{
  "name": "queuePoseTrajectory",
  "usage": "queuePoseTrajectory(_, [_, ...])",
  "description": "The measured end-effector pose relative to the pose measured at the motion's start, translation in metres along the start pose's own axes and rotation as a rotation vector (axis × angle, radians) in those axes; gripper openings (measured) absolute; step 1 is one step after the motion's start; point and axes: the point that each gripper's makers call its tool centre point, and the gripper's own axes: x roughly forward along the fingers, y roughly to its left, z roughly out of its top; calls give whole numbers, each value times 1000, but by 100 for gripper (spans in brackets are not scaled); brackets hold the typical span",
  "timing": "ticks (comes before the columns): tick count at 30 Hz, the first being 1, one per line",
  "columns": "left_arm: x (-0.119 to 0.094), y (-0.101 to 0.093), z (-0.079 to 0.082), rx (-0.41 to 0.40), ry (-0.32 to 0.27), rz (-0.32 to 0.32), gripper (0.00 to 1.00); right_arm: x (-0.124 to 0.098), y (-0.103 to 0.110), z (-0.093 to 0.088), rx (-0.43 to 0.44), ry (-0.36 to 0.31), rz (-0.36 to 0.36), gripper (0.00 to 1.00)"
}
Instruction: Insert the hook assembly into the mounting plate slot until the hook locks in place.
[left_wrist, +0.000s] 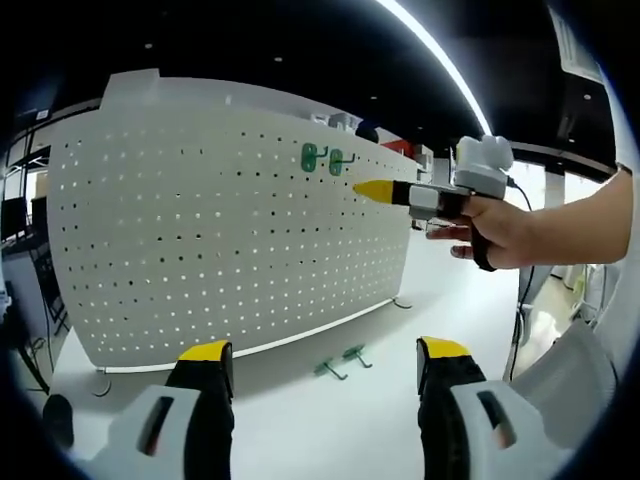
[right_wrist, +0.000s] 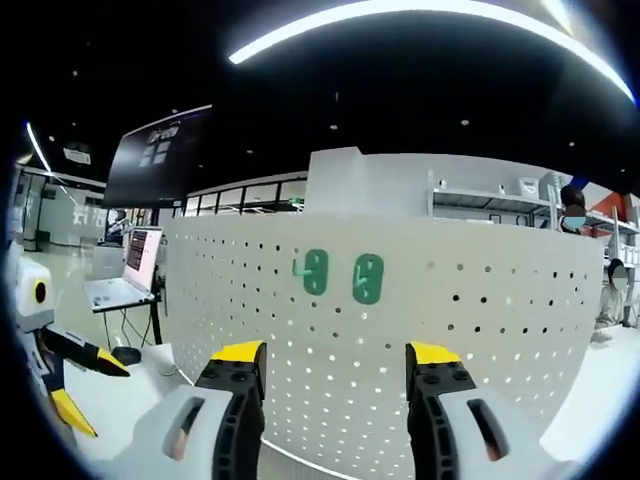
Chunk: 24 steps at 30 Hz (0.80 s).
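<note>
Green hooks, two side by side, hang high on the white pegboard; two more lie on the tabletop before its base. Left hand-held gripper and right hand-held gripper both gape empty, with open tabletop around.

Left view far, right view near; both face pegboard, share green hooks

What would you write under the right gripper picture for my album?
Open right gripper facing two green hooks mounted on a white pegboard.
</note>
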Motion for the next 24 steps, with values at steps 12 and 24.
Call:
queuePoseTrajectory(12, [-4,5,1,2,-4,6,77,-20,9,-18,7,35,47,55])
queuePoseTrajectory(24, [-5,9,2,19,-1,6,78,-40,11,-36,57,52,53,56])
